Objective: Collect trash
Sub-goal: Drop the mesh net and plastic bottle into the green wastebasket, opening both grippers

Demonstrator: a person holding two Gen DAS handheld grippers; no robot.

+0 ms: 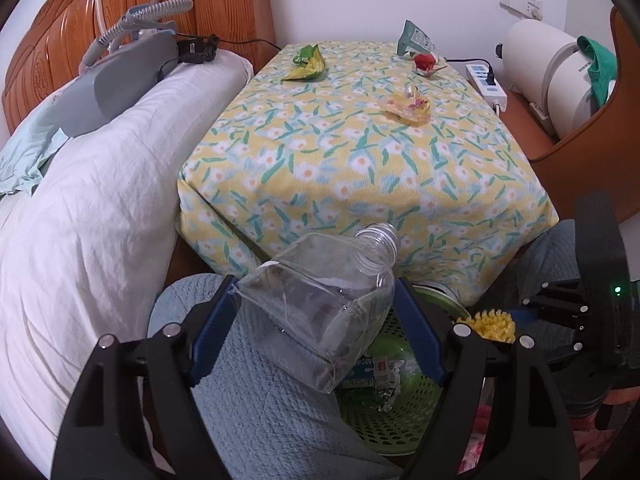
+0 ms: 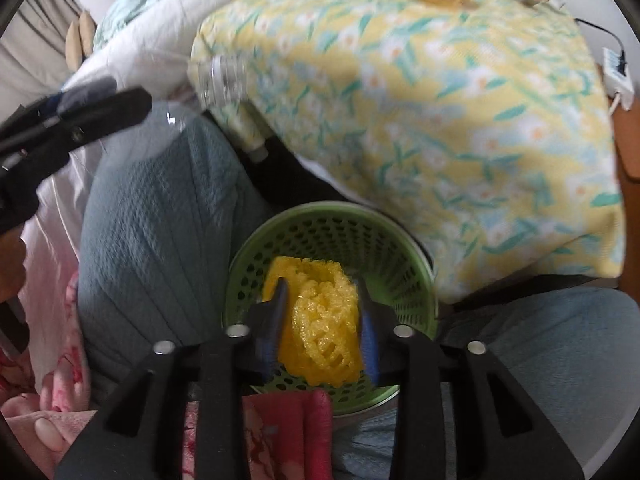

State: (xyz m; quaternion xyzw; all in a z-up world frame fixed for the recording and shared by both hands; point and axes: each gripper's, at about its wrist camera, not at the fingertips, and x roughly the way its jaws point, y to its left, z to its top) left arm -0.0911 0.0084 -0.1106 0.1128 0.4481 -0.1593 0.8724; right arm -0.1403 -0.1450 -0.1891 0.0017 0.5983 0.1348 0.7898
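Observation:
My left gripper is shut on a clear, empty plastic bottle that lies tilted between its blue pads, neck pointing towards the table. It hangs just left of the green perforated basket. My right gripper points down into that basket, and a yellow foam net fills the gap between its pads and touches both. A carton and crumpled foil lie in the basket. On the floral tablecloth remain a yellow-green wrapper, a green packet, a red scrap and a yellow wrapper.
The basket stands between a person's knees in blue-grey trousers, partly under the table's front edge. A white pillow with a grey device lies on the left. A power strip and a white appliance sit on the right.

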